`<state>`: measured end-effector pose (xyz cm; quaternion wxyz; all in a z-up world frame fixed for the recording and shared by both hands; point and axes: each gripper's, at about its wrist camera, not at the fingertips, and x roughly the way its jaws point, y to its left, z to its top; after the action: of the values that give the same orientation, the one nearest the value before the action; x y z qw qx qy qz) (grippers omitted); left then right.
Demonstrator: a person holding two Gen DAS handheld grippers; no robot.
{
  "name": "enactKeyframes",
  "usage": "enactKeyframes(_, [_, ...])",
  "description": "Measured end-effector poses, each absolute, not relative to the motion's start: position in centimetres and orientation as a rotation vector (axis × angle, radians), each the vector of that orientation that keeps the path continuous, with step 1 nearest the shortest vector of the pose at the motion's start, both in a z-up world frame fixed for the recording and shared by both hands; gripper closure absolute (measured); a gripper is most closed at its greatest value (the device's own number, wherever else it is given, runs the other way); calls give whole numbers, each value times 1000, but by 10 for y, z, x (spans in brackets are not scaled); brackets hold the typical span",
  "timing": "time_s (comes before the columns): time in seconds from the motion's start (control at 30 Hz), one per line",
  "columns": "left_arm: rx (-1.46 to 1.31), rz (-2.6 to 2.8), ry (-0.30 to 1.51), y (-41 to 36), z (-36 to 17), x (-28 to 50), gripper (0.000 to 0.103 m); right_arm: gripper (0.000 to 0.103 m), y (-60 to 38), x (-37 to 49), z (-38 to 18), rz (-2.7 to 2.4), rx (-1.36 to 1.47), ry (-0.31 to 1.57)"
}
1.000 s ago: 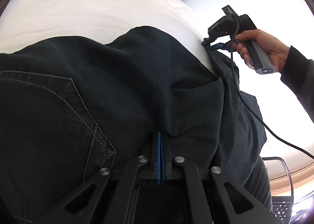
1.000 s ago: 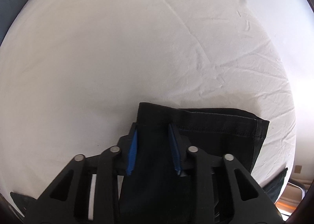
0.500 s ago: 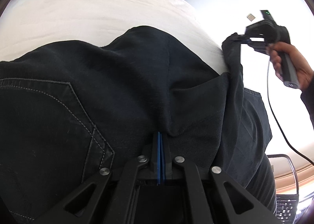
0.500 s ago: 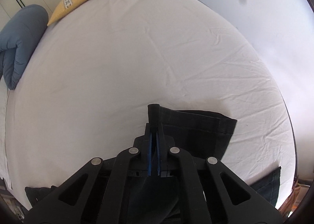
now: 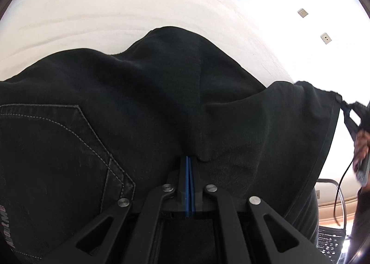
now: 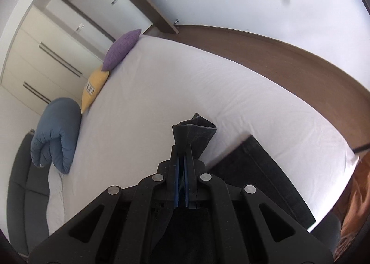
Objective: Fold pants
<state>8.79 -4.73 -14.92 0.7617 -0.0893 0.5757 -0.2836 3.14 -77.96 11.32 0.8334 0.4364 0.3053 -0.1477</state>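
Note:
Black pants point(image 5: 143, 106) lie on the white bed point(image 5: 115, 5), a stitched back pocket point(image 5: 53, 139) showing at the left. My left gripper point(image 5: 189, 160) is shut on a fold of the fabric near the middle seam. At the right edge of the left wrist view, a hand point(image 5: 362, 148) holds the right gripper point(image 5: 346, 108), which pulls a leg end up and out. In the right wrist view my right gripper point(image 6: 182, 155) is shut on the leg hem point(image 6: 193, 134), lifted above the sheet. The other leg point(image 6: 259, 171) lies flat to its right.
A folded blue duvet point(image 6: 55, 132), a yellow cushion point(image 6: 94, 86) and a purple cushion point(image 6: 121, 49) line the bed's far side. Wardrobe doors point(image 6: 41, 60) stand behind them. A brown bed frame point(image 6: 289, 56) runs along the wall. A chair frame point(image 5: 333, 192) stands by the bed.
The right gripper closed on the leg hem, lifted it off the sheet and swung it far to the right, rolling as it went. The left gripper stayed clamped, shifting slightly.

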Motion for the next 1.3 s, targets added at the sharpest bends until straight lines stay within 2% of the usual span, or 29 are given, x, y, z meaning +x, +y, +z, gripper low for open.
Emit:
enactKeyframes(0.17, [-191,-612,1275,-55,-150,95,99,101,-780,-54,46,-385,1068,625])
enactKeyframes(0.37, [-183,-590,1287,-68,-150,103,99,101,-789,-89,-23,-462,1180,671])
enactKeyframes(0.73, [-117,-598,1289,-72,-145,90,99,102,-795,-116,-35,-422,1346,610])
enactKeyframes(0.9, [-106,-572,1275,-66,-139,89,99,102,-794,-135,-65,-437,1351,659])
enactKeyframes(1.03, [-129,-585,1266,-62,-141,88,99,99,-790,-117,-61,-407,1227,684])
enactKeyframes(1.17, [-116,-576,1260,-64,-139,89,99,98,-800,-130,-59,-418,1281,651])
enactKeyframes(1.2, [-105,-574,1257,-61,-138,85,98,98,-799,-134,-55,-414,1285,643])
enactKeyframes(1.27, [-85,-577,1245,-64,-136,81,83,99,-794,-136,-36,-414,1232,643])
enactKeyframes(1.3, [-82,-588,1236,-65,-134,80,69,99,-792,-138,-30,-406,1229,631])
